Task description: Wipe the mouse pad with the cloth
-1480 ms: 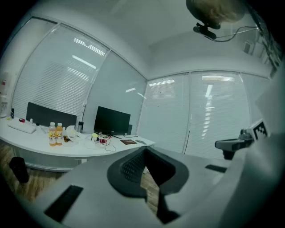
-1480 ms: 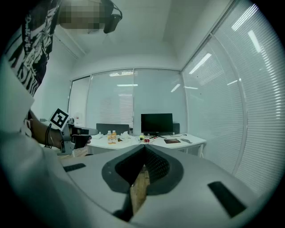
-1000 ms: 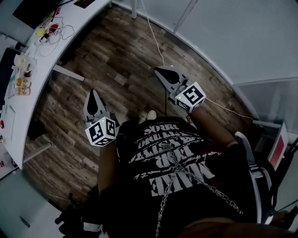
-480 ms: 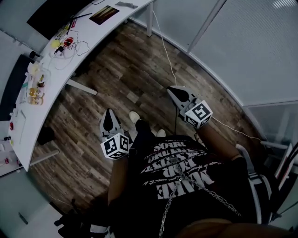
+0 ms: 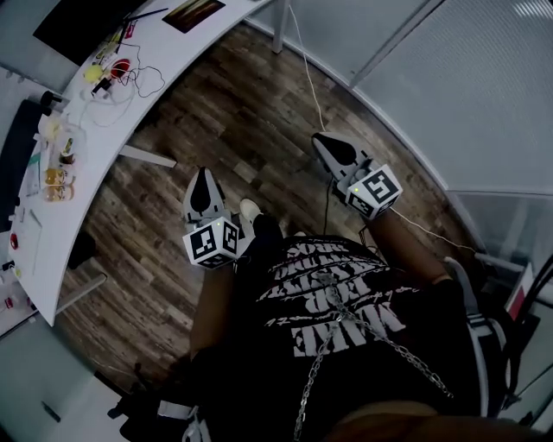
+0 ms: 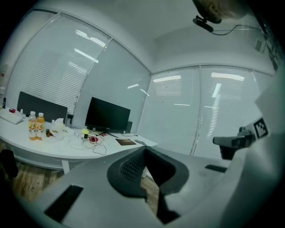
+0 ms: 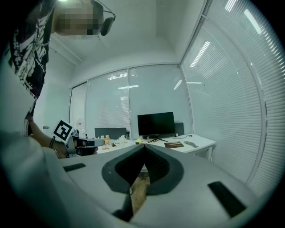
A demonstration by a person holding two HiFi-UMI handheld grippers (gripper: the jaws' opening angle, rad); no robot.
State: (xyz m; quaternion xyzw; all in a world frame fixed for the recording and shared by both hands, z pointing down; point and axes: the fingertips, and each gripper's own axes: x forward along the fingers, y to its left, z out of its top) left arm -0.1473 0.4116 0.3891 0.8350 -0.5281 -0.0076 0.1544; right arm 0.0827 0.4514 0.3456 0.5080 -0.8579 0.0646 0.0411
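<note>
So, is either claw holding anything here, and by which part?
Nothing is held. The left claw and the right claw are both shut, tips together with nothing between them.

desk [image 5: 54, 246]: more of its far end in frame, mouse pad [image 5: 196, 12] showing near the end edge | left gripper [image 5: 205, 176], right gripper [image 5: 322, 142]: both shifted right in head view | shoe [image 5: 250, 208]: now beside left gripper

Beneath you, the floor [image 5: 216, 112] is rough-grained, matt wood plank. The desk [image 5: 47, 250] at your far left is smooth white. Your left gripper [image 5: 204, 175] and right gripper [image 5: 321, 142] look matt grey plastic.
</note>
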